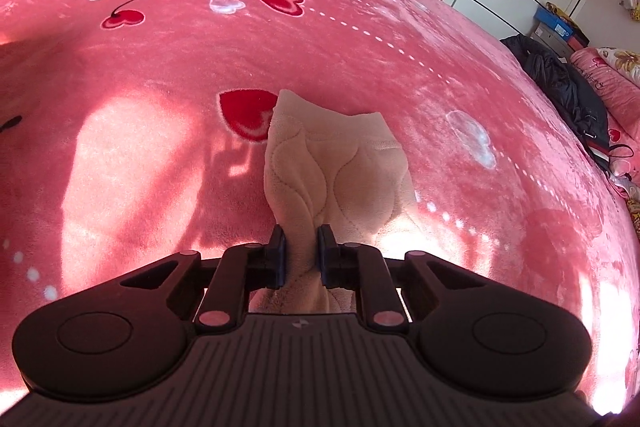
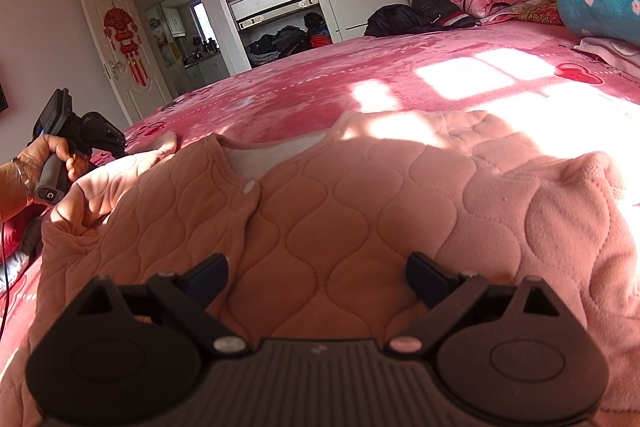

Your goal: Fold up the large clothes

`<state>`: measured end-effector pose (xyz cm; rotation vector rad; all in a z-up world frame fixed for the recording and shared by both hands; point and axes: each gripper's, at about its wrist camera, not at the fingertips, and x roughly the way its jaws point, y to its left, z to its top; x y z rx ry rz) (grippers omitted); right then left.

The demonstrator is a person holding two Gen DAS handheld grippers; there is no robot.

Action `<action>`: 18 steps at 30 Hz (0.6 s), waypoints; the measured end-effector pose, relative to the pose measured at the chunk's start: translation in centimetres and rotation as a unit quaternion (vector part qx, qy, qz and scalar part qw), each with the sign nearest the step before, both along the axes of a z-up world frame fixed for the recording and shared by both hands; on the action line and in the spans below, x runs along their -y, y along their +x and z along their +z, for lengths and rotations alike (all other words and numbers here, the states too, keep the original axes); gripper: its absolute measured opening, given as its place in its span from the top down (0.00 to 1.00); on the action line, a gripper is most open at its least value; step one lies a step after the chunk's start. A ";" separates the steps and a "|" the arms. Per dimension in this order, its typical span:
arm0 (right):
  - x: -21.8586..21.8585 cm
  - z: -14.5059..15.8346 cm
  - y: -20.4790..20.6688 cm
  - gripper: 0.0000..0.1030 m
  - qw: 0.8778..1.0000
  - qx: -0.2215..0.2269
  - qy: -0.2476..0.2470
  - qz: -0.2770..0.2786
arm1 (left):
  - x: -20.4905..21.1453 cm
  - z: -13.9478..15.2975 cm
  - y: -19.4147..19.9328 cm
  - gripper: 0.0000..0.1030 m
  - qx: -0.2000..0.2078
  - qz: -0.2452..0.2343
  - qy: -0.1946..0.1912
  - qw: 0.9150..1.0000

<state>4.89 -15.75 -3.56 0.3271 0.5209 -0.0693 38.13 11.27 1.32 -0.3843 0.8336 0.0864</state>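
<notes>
quilted pink padded jacket lies spread on the pink heart-print bed; it's soft, bulky, floppy. your left gripper pinches its cuff; right gripper hovers spread wide above its front—take the hem.

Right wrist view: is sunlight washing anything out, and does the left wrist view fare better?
Right wrist view: window-pane sunlight blows out the pink fleece bedspread and the right edge of the pink quilted jacket. Left wrist view: softer sun patches, strong fisheye bulge, sleeve sharp.
</notes>
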 end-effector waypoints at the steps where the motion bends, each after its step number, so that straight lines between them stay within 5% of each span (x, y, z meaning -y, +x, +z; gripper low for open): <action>1: 0.0 0.0 0.0 0.06 1.000 -0.001 -0.001 0.000 | 0.1 0.4 -0.4 0.88 0.007 0.002 0.007 1.000; 14: -0.2 0.0 0.3 0.03 1.000 -0.007 0.000 0.005 | -3.5 10.9 -10.8 0.92 0.136 0.073 0.026 0.988; 18: -0.2 0.0 0.4 0.02 1.000 -0.012 -0.002 0.007 | -4.1 13.9 -15.8 0.92 0.176 0.082 0.070 0.978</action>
